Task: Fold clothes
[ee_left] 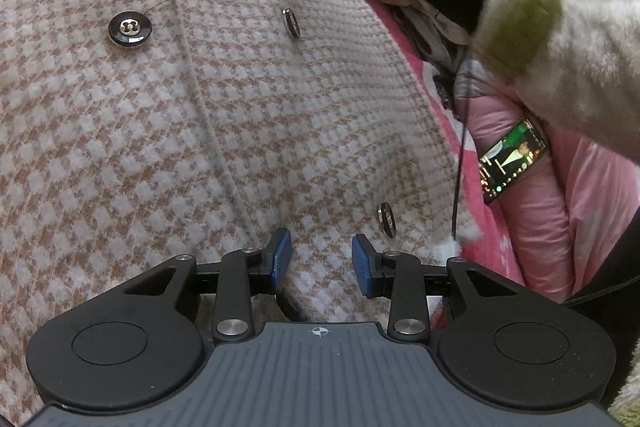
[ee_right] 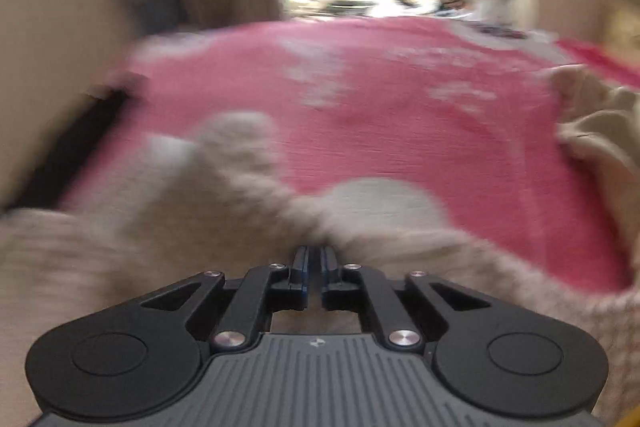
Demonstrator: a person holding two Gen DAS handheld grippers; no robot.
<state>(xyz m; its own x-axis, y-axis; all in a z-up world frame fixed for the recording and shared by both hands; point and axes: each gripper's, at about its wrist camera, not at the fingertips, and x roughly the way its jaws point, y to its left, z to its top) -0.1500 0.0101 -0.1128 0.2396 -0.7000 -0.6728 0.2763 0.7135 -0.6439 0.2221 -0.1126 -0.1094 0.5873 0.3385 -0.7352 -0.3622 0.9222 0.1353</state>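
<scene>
Left claw (ee_left: 321,259) hovers low over the coat (ee_left: 200,107), its blue pads apart with checked cloth between them but not pinched; it holds nothing. Right claw (ee_right: 314,259) has its pads brought together at the edge of the same pale fabric (ee_right: 168,227); the view is blurred, so whether cloth is truly caught between them cannot be told. The coat, a tan-and-white check with dark buttons (ee_left: 130,29), lies spread front-up on a pink blanket (ee_right: 400,131) that covers the bed. In the left wrist view a fuzzy sleeve (ee_left: 560,67) crosses above the coat's collar end, and a phone (ee_left: 512,163) with a lit screen lies on pink cloth to the right.

Step in hand, as judged: gathering one side of the coat for a first fold. The next move calls for a confirmed grip on the edge by the right claw, while the left claw pins or pinches the front panel so the body does not slide.
</scene>
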